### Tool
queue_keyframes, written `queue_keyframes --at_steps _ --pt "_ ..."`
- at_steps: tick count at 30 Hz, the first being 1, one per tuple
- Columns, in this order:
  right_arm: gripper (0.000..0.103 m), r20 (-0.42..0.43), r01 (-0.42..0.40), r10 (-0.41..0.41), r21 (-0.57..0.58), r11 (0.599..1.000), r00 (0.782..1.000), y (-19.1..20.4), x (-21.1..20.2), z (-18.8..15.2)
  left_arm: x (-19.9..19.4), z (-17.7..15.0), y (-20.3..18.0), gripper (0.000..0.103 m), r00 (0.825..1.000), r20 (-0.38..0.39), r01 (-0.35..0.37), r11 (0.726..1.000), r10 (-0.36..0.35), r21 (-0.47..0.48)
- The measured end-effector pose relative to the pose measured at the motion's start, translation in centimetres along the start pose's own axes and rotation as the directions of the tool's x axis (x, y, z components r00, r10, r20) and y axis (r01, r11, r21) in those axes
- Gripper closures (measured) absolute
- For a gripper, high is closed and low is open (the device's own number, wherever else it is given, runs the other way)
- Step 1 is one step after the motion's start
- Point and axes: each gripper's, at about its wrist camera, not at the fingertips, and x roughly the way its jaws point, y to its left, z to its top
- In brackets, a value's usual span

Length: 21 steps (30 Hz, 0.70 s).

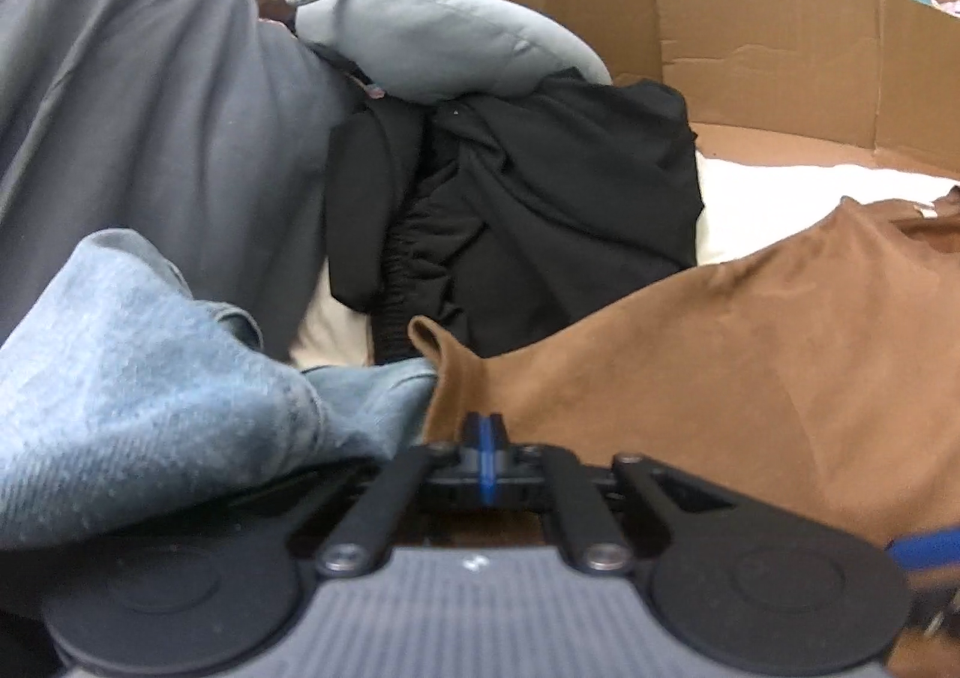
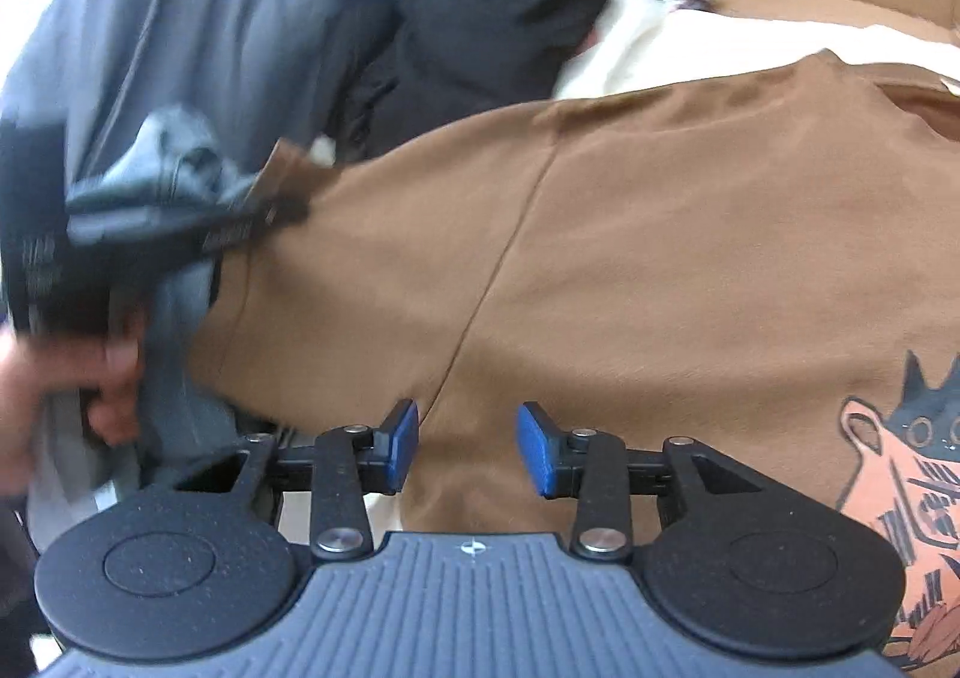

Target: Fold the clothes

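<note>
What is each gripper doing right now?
Left gripper: shut, pads together at the edge of the brown shirt; whether cloth is pinched cannot be told.
Right gripper: open above the brown shirt, holding nothing.

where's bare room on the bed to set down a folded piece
One free patch: the white sheet between the black clothes, the cardboard and the brown t-shirt. A smaller sliver shows between the black clothes and the denim. The far left is crowded with grey fabric and a grey pillow.
</note>
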Motion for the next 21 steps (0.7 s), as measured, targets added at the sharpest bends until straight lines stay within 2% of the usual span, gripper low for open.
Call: queue_keyframes --at_steps 4,9,13,18,21 --pt "0.059 -0.053 0.027 -0.028 -0.030 0.999 0.998 -0.1 1.2 0.2 -0.2 0.2 0.2 0.100 1.000 0.000 0.014 0.999 -0.014 -0.040" --pt "0.059 -0.056 0.014 -0.016 -0.043 0.999 0.998 0.0 0.8 -0.7 -1.5 1.1 0.7 0.098 0.999 0.024 0.047 0.988 -0.043 -0.151" --pt "0.059 -0.044 0.019 -0.022 -0.050 0.999 0.999 0.2 0.3 -1.2 -2.3 2.3 -0.1 0.085 0.996 0.052 0.082 0.979 -0.074 -0.186" --pt "0.059 -0.006 0.027 -0.027 -0.040 0.999 1.000 -0.2 -1.4 -1.3 -1.0 3.9 -1.4 0.084 0.998 0.055 0.033 0.989 -0.025 -0.145" --pt "0.059 0.016 0.045 -0.045 -0.010 0.999 0.999 -1.1 -3.1 -1.3 1.1 4.2 -1.0 0.087 1.000 -0.028 -0.017 0.989 0.013 -0.147"
